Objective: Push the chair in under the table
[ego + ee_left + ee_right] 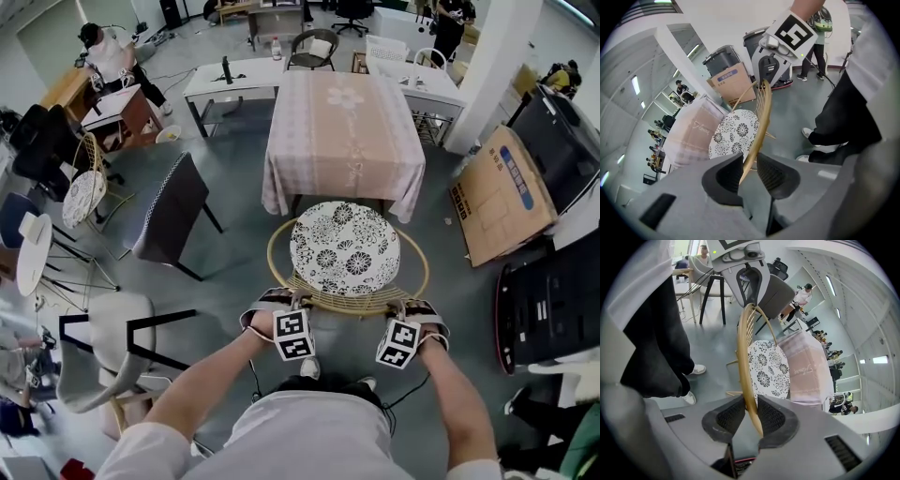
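Note:
A round rattan chair with a black-and-white floral cushion (344, 248) stands in front of a table under a pink cloth (342, 131), its seat partly under the cloth's near edge. My left gripper (298, 300) holds the near rattan rim (349, 302) at its left, and my right gripper (405, 306) holds it at the right. In the left gripper view the rim (764, 108) runs between the pads of my left gripper (749, 161), which pinch it. In the right gripper view the rim (743, 348) is clamped in my right gripper (751, 404).
A dark chair (173, 211) stands left of the table, a white armchair (103, 347) nearer at the left. A cardboard box (502, 192) and black equipment (548, 300) line the right side. White tables (234, 80) and a person (112, 56) are farther back.

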Demonstrator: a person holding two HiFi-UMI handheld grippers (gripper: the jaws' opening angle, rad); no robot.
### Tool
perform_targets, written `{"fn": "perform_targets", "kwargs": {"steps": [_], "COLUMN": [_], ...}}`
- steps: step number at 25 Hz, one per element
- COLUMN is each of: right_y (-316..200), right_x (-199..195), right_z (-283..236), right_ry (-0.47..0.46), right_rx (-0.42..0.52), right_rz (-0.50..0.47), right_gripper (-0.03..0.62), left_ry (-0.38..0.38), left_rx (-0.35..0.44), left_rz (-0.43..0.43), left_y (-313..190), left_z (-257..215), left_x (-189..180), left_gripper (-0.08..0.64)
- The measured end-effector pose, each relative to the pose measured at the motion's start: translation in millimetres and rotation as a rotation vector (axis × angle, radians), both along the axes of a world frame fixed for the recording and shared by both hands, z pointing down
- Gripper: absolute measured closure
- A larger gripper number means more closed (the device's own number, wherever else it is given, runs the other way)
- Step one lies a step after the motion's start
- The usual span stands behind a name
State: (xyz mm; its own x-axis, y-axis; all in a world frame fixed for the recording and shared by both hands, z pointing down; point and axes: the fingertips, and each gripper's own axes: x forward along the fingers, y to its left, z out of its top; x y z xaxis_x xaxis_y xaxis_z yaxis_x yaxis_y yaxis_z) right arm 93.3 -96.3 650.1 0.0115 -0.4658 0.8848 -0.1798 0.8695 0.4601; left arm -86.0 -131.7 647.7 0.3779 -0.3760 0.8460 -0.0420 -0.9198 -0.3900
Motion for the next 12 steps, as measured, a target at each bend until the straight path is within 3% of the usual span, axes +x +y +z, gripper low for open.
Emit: {"fn": "perform_targets", "kwargs": {"steps": [12], "right_y": [-35], "right_x": [-1], "right_z": [-2], "right_ry": [0.018], "right_rx": [-0.009], "right_rz": [0.061], "right_gripper": [0.519], "left_ry": [-0.004], "left_rx": [-0.016], "left_rz": [-0.050], "left_y": [-39], "left_z": [1], "left_x": [0], "left_gripper": [0.462]}}
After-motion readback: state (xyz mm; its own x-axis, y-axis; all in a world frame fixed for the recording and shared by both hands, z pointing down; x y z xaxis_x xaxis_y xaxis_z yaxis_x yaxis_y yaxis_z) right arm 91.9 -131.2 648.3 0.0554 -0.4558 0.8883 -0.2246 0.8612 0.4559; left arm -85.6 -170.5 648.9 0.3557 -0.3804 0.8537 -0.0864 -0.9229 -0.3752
